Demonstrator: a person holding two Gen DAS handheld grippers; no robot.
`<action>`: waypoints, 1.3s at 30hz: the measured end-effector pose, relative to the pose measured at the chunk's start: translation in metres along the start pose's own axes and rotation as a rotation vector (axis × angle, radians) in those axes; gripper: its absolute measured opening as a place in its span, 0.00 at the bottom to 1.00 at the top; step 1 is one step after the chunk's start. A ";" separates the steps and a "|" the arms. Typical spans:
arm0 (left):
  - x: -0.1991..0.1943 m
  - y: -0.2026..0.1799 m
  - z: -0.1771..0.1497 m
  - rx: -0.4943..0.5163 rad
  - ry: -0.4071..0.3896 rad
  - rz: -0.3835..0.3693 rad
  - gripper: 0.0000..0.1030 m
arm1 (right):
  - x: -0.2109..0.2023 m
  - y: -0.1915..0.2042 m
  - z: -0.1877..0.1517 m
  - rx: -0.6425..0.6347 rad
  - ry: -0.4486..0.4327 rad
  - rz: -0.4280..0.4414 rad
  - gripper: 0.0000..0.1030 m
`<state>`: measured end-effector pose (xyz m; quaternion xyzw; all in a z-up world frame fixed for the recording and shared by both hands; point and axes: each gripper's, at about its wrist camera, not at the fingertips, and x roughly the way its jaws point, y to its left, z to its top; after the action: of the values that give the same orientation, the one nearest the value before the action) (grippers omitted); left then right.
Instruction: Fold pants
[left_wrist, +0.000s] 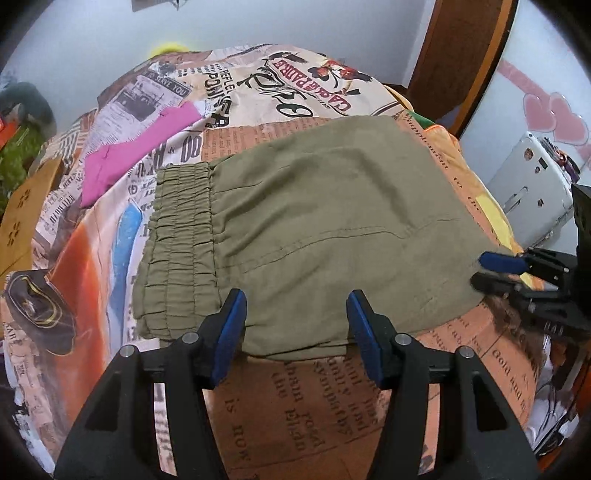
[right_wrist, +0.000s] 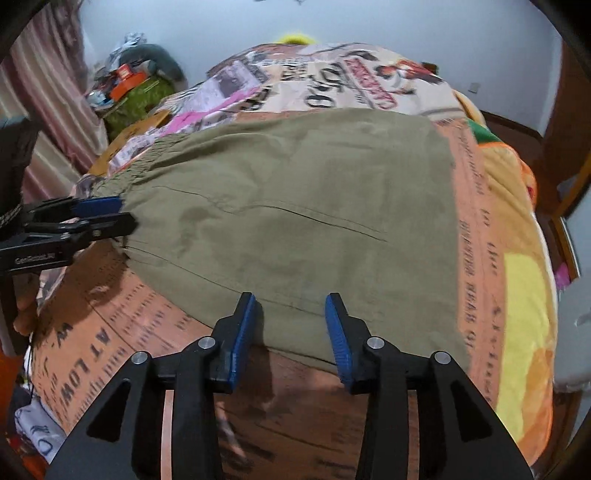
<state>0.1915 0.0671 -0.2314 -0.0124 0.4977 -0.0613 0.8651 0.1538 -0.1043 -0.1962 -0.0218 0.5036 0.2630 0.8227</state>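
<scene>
Left gripper (left_wrist: 295, 325): jaws apart, empty, at 6 o'clock over the pants' near edge.
Right gripper (right_wrist: 290, 328): jaws apart, empty.
Olive pants (left_wrist: 314, 221): folded, soft woven cloth, on the newsprint-patterned bedspread (left_wrist: 295, 406).
Left view only: ruched elastic waistband (left_wrist: 181, 243) at 9 o'clock, pink garment (left_wrist: 136, 155) at 10 o'clock.

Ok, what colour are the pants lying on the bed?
Olive green, plain with no pattern. The pants show best in the left wrist view, elastic waistband included.

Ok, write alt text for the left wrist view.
Olive pants, folded into a compact rectangle, lie on a newspaper-print bedspread, elastic waistband to the left. The open left gripper straddles their near edge; the right gripper reaches in from the right.
</scene>
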 end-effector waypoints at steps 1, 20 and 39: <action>-0.001 0.001 -0.001 -0.001 0.000 -0.005 0.56 | -0.002 -0.007 -0.003 0.017 -0.001 -0.004 0.34; -0.029 0.033 0.025 -0.117 -0.057 -0.032 0.61 | -0.036 -0.038 0.007 0.104 -0.068 -0.047 0.43; 0.034 0.117 0.103 -0.240 -0.003 0.104 0.66 | -0.008 -0.091 0.120 0.066 -0.194 -0.144 0.47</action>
<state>0.3079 0.1753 -0.2188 -0.0900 0.5003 0.0437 0.8600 0.2906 -0.1493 -0.1513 -0.0053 0.4271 0.1873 0.8846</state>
